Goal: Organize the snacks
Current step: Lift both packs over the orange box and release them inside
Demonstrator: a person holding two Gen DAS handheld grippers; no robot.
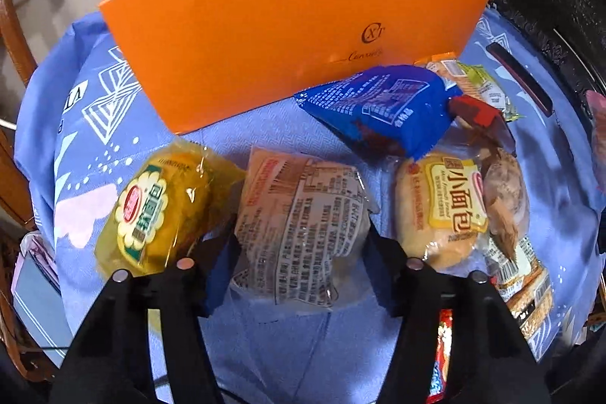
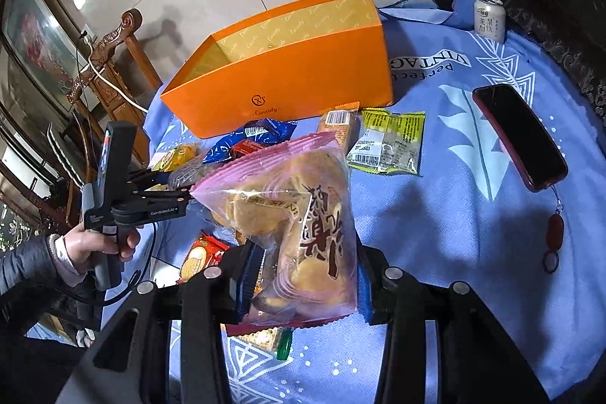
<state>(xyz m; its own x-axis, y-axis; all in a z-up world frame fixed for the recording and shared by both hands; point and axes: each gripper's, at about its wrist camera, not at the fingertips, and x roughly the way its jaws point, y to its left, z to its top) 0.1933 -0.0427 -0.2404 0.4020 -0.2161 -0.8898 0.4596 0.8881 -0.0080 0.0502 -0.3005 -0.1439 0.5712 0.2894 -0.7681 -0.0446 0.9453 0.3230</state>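
My left gripper points down at the blue cloth, its pads pressed on both sides of a clear-wrapped bread packet with printed text. A yellow packet lies to its left and a small bread packet to its right. My right gripper is shut on a pink bag of pastries, held above the table. The orange box stands open-topped behind the snacks, its gold lining showing. In the right wrist view a hand holds the left gripper at the left, its tips hidden behind the pink bag.
A blue packet, a red packet and a green-yellow packet lie before the box. A phone and a white can sit at the right. A carved wooden chair stands left of the table.
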